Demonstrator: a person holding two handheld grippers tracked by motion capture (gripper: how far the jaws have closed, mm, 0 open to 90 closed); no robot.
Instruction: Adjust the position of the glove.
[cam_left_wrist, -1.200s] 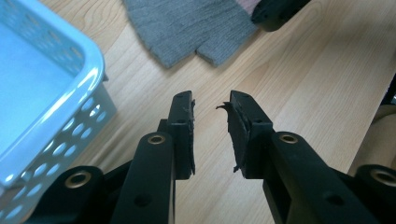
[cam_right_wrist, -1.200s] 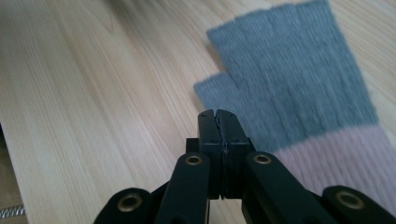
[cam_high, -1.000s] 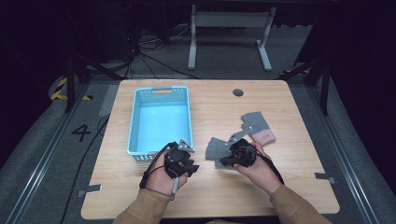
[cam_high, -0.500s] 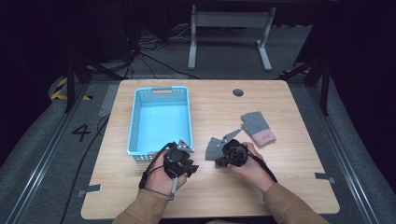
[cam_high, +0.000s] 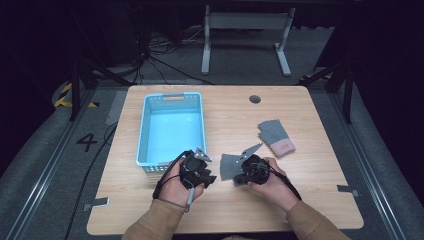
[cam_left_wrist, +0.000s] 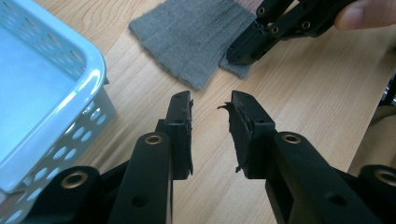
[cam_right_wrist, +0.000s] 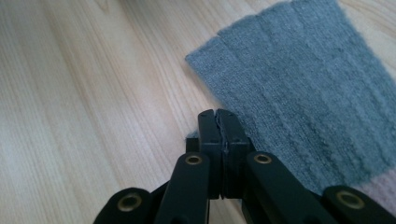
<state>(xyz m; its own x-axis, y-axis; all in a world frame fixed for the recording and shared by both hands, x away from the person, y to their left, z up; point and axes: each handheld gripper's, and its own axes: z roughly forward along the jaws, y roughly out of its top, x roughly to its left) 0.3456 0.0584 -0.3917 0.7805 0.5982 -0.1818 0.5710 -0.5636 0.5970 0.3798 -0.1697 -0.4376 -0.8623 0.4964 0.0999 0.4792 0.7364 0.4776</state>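
Observation:
A grey knit glove (cam_high: 229, 166) (cam_left_wrist: 191, 37) (cam_right_wrist: 303, 93) lies flat on the wooden table, its pink cuff showing at the edge of the right gripper view. My right gripper (cam_high: 238, 178) (cam_right_wrist: 218, 114) (cam_left_wrist: 236, 55) is shut, and its tips rest on the glove's near edge. I cannot tell whether any fabric is pinched between them. My left gripper (cam_high: 209, 175) (cam_left_wrist: 211, 100) is open a short way off, pointing at the same glove with nothing between its jaws. A second grey glove with a pink cuff (cam_high: 276, 137) lies farther right.
A light blue perforated basket (cam_high: 145, 130) (cam_left_wrist: 88, 60) stands empty just left of my left gripper. The table (cam_high: 320, 200) has bare wood to the right and along its front edge. A round cable hole (cam_high: 255, 99) sits near the far edge.
My right hand has shifted a little to the left, bringing its shut jaws onto the nearer glove's edge. The left gripper and both gloves have stayed in place.

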